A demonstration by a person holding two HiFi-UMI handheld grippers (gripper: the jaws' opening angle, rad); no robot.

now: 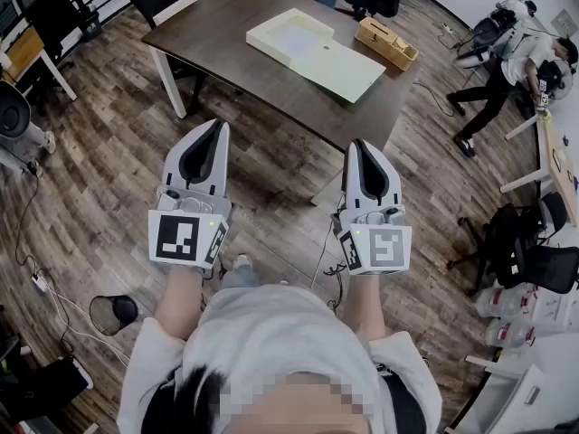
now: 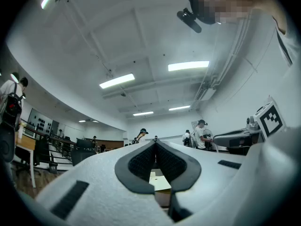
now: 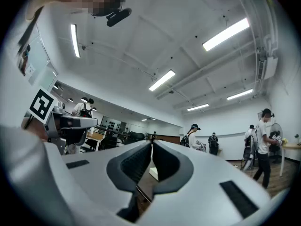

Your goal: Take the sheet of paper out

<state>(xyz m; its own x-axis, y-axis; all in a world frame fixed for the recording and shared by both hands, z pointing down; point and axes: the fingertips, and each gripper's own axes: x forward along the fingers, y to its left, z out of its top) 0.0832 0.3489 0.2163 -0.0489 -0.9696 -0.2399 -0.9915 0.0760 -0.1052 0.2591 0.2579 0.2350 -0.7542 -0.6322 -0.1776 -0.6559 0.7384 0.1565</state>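
On the dark brown table (image 1: pixel 217 25) lies an open pale flat case (image 1: pixel 289 36), and a pale sheet-like flap (image 1: pixel 339 69) spreads from it toward the near edge. Both grippers hover over the floor, short of the table. My left gripper (image 1: pixel 220 125) is shut and holds nothing. My right gripper (image 1: pixel 359 143) is also shut and empty. In the left gripper view the jaw tips (image 2: pixel 155 142) meet, and a bit of the pale case (image 2: pixel 160 182) shows beneath them. The right gripper (image 3: pixel 151 142) looks the same, with a pale corner (image 3: pixel 154 173) of the case below it.
A wooden box (image 1: pixel 386 43) sits at the table's right end. A white table leg (image 1: pixel 172 84) stands at the near left. A black bin (image 1: pixel 113 313) and cables lie on the floor at left. A person (image 1: pixel 507 61) and chairs are at right.
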